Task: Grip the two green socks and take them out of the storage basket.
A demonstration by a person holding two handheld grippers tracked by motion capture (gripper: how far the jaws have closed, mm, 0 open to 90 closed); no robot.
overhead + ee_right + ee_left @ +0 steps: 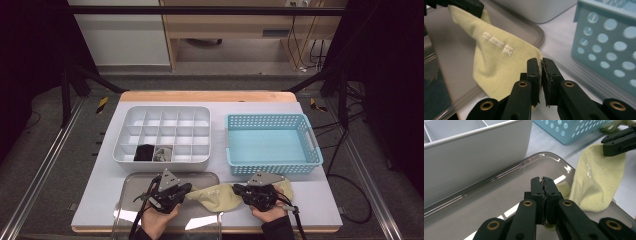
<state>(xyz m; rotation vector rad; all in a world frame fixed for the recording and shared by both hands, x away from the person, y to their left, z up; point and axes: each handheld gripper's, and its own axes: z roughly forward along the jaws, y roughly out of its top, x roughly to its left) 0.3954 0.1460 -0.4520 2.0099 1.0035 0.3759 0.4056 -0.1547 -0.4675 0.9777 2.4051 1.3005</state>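
A pale yellow-green cloth [215, 195] with small white lettering hangs stretched between my two grippers, over the right edge of a clear plastic tray [131, 181]. My left gripper [186, 190] is shut on the cloth's left end; in the left gripper view its jaws [542, 180] meet, with a corner of cloth [596, 182] showing beside them. My right gripper [238, 190] is shut on the right end; in the right gripper view [541, 61] the cloth's [499, 55] edge runs in between the nearly touching jaws. A hand holds each gripper at the table's front edge.
A white compartment organizer [165, 162] stands behind the tray, with a black item [144, 152] and a grey-white item [162, 153] in two front cells. A light blue perforated basket [272, 168] sits at the right, just behind my right gripper.
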